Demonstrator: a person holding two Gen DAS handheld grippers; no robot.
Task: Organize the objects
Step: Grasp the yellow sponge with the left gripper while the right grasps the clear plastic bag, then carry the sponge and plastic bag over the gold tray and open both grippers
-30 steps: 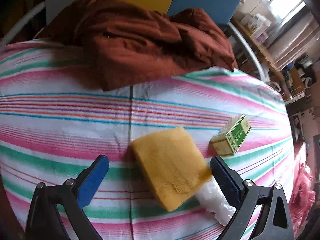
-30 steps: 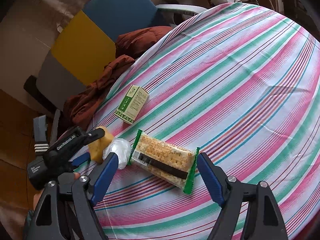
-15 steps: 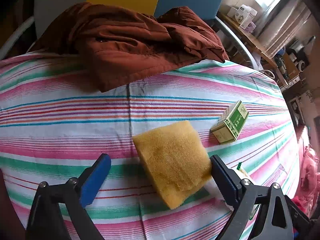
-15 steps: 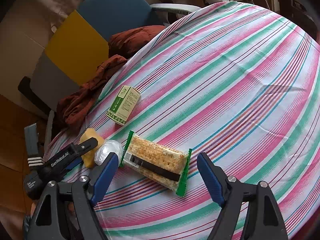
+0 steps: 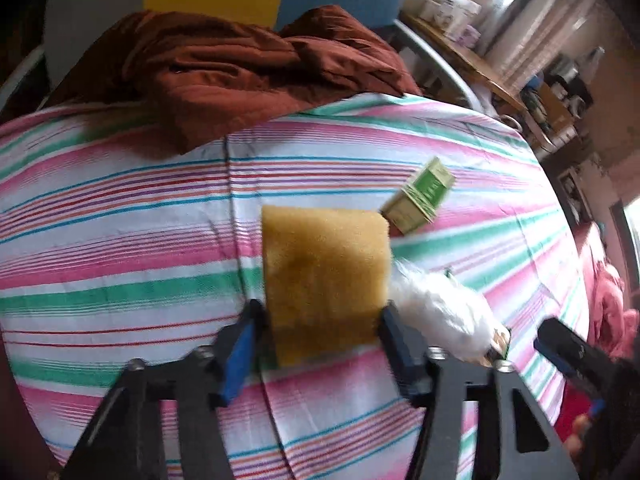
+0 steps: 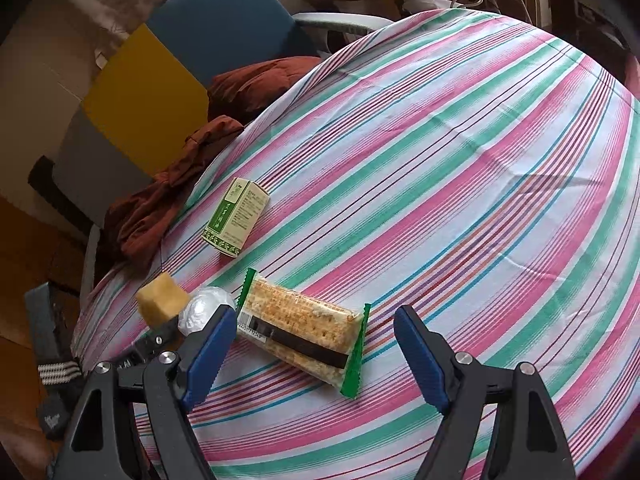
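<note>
Left wrist view: your left claw (image 5: 320, 336) is closing, pads pressing the yellow sponge (image 5: 324, 276); your right claw (image 6: 316, 344) is hanging released.

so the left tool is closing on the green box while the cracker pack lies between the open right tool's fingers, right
Not quite: the left tool is closing on the yellow sponge, not the green box, as the left wrist view shows. The cracker pack does lie between the open right tool fingers.
</note>
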